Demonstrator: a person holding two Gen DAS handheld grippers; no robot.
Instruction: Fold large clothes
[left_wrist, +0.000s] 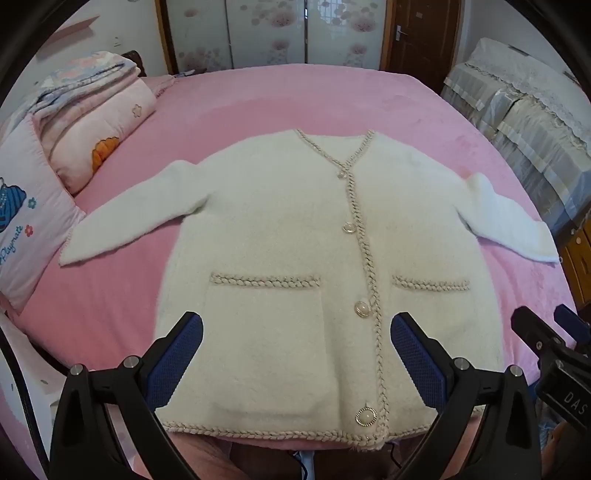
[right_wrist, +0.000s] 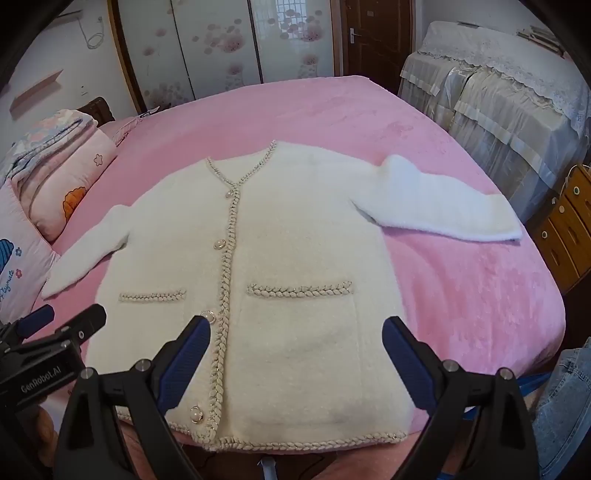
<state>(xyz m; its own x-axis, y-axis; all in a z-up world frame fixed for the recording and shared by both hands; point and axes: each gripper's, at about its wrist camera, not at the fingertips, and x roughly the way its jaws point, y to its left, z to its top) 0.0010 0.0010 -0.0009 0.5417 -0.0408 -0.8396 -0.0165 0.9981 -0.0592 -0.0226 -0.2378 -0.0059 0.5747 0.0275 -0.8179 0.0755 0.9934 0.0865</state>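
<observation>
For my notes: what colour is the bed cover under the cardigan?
Pink bed cover, clearest in the right wrist view.

soft, even daylight fills both views; the cream cardigan casts almost no shadow on the pink bed. fisheye bending curves the bed's edges, dark vignette rings the corners, and detail is slightly soft.

Cardigan lies flat on bed, pillows left

A fluffy cream cardigan with braided trim lies flat, buttoned, sleeves spread outward.
</observation>
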